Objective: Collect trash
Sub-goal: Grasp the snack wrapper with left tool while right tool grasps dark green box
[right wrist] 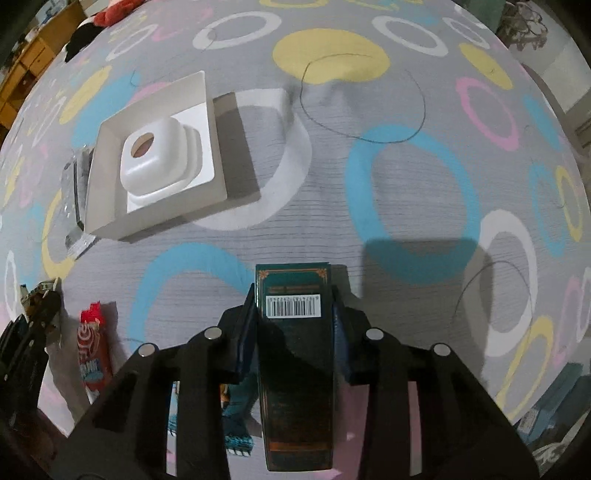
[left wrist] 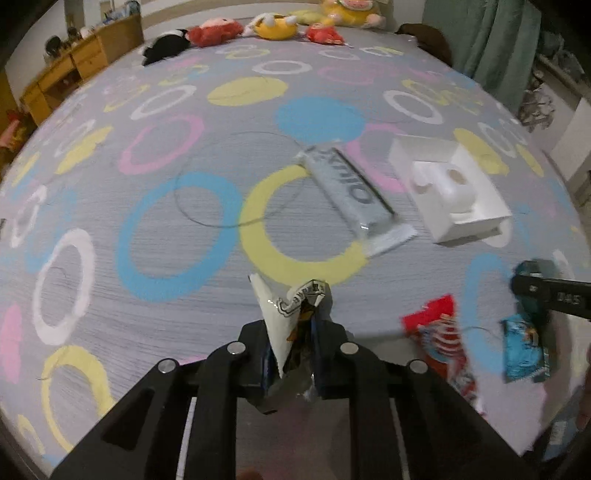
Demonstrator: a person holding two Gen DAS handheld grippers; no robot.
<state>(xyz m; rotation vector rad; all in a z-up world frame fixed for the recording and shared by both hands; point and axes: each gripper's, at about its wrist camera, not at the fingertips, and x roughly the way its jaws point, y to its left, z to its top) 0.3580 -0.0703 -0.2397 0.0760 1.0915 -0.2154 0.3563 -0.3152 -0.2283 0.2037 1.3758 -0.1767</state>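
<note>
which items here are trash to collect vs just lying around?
Job:
- crumpled wrapper, in left claw
- dark green box, in right claw
- red wrapper
- blue wrapper
- silver wrapper
- white box

Lying about:
- plush toys
- wooden desk
- curtain

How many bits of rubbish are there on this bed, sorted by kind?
Wrappers: 4 (crumpled wrapper, silver wrapper, red wrapper, blue wrapper)
Boxes: 2 (white box, dark green box)
Total: 6
</note>
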